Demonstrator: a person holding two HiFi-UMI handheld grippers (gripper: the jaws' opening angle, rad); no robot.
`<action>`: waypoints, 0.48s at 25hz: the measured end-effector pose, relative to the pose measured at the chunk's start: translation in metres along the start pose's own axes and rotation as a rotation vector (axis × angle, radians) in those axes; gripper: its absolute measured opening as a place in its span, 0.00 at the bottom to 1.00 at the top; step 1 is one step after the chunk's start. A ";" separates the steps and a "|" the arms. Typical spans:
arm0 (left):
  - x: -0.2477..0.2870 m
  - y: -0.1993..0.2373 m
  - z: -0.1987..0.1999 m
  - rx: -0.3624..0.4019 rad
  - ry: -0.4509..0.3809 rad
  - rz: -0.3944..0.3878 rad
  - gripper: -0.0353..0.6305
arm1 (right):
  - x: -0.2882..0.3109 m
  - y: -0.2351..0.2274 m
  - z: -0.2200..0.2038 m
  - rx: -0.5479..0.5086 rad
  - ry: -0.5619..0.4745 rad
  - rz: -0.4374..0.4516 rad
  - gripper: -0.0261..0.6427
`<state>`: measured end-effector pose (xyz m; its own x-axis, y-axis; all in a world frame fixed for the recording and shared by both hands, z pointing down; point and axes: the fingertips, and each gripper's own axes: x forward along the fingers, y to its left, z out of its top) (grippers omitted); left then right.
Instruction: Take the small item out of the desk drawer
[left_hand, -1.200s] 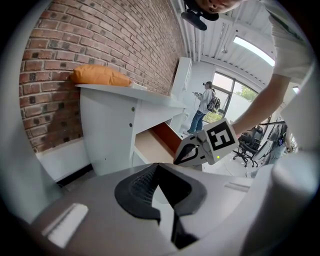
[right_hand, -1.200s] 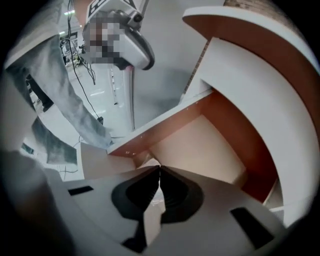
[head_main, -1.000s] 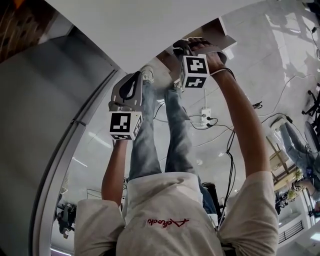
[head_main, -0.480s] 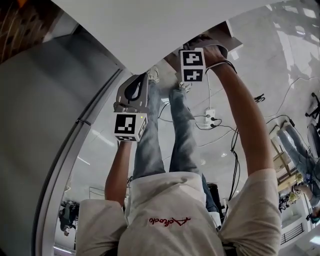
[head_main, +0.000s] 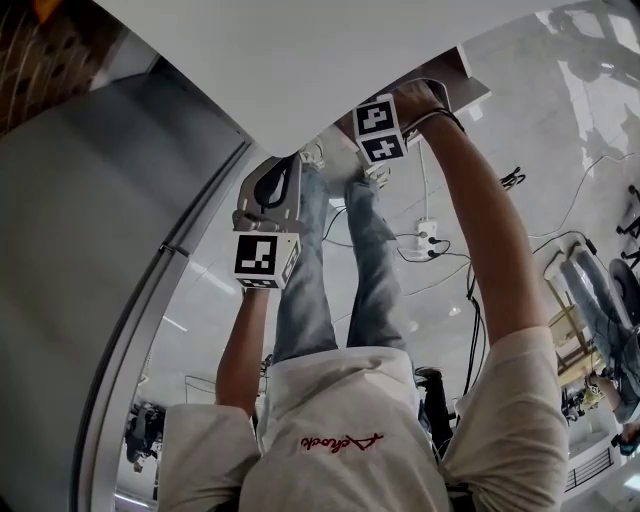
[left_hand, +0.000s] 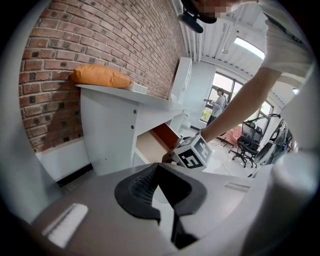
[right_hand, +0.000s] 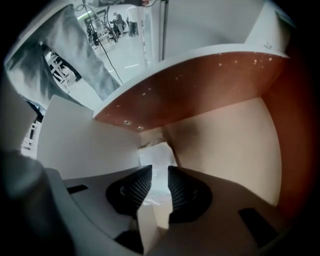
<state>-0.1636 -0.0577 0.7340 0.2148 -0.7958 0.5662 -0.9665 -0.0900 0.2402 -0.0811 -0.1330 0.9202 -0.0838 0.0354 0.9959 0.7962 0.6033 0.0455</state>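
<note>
A white desk (head_main: 300, 70) has its drawer (head_main: 455, 75) pulled open, beige floor and red-brown walls (right_hand: 200, 85) inside. A small crinkled white plastic packet (right_hand: 156, 152) lies near the drawer's back corner. My right gripper (right_hand: 160, 170) reaches into the drawer, its ribbed pads close together with the packet's near end pinched between them. In the head view only its marker cube (head_main: 380, 133) shows at the drawer mouth. My left gripper (left_hand: 157, 166) hangs outside beside the desk (left_hand: 115, 125), tips touching and nothing in them; its body (head_main: 270, 195) sits left of the person's legs.
An orange cushion (left_hand: 100, 76) lies on the desk top against a brick wall (left_hand: 100, 35). A power strip (head_main: 430, 235) and cables trail over the glossy floor. Office chairs (left_hand: 247, 145) stand farther off. A grey wall (head_main: 90, 250) borders the left side.
My right gripper has pushed a little deeper into the drawer and its cube has tilted. The left gripper has drifted slightly right and down in the head view.
</note>
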 end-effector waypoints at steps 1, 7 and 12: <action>0.000 0.001 0.000 -0.001 0.000 0.001 0.06 | 0.002 0.001 0.000 -0.004 0.002 0.002 0.16; 0.000 -0.003 0.001 -0.003 -0.001 0.009 0.06 | 0.007 0.004 -0.001 -0.031 0.008 -0.015 0.16; -0.002 -0.003 -0.002 -0.005 -0.001 0.012 0.06 | 0.012 0.001 0.001 -0.031 0.006 -0.046 0.07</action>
<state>-0.1608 -0.0545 0.7332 0.2026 -0.7972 0.5687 -0.9684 -0.0770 0.2372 -0.0817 -0.1311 0.9317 -0.1171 0.0038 0.9931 0.8099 0.5791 0.0933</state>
